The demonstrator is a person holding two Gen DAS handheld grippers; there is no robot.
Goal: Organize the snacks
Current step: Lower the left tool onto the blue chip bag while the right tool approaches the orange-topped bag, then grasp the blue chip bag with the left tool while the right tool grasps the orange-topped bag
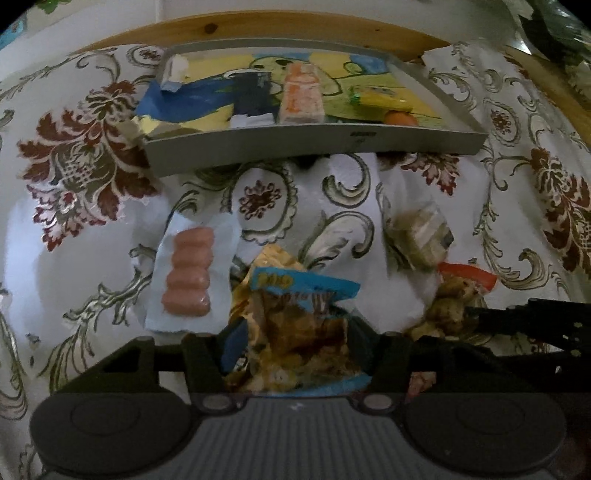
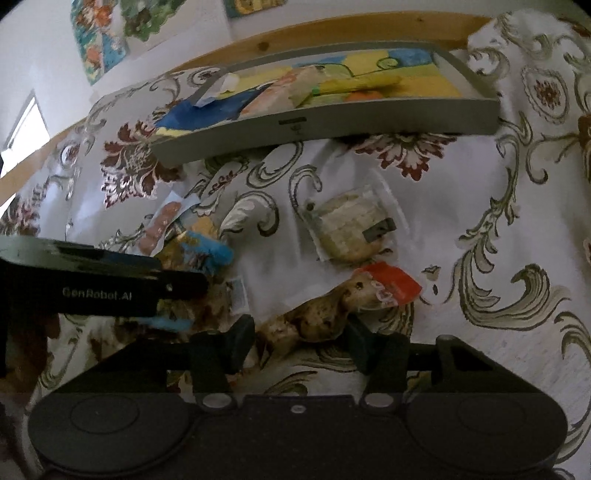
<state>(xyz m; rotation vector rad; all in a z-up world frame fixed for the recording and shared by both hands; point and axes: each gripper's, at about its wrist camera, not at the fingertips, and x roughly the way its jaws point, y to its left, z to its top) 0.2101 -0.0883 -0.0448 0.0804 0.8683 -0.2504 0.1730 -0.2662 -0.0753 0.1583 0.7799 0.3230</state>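
Note:
My left gripper [image 1: 291, 347] is shut on a crumpled blue-and-gold snack packet [image 1: 295, 325], which fills the gap between its fingers. In the right wrist view this packet [image 2: 199, 251] sticks out past the left gripper's black body. My right gripper [image 2: 299, 343] is shut on a brown speckled snack pack with a red top [image 2: 317, 317], pads pressed on both sides. The left wrist view shows that pack [image 1: 458, 295] low on the right. A grey tray [image 1: 314, 147] at the back holds several snacks.
A pink sausage pack [image 1: 188, 273] lies to the left of the blue packet. A clear pack of pale wafers [image 2: 351, 229] lies between the grippers and the tray [image 2: 332, 122]. A floral cloth [image 2: 498, 221] covers the table, with a wooden edge [image 1: 258, 26] and wall behind.

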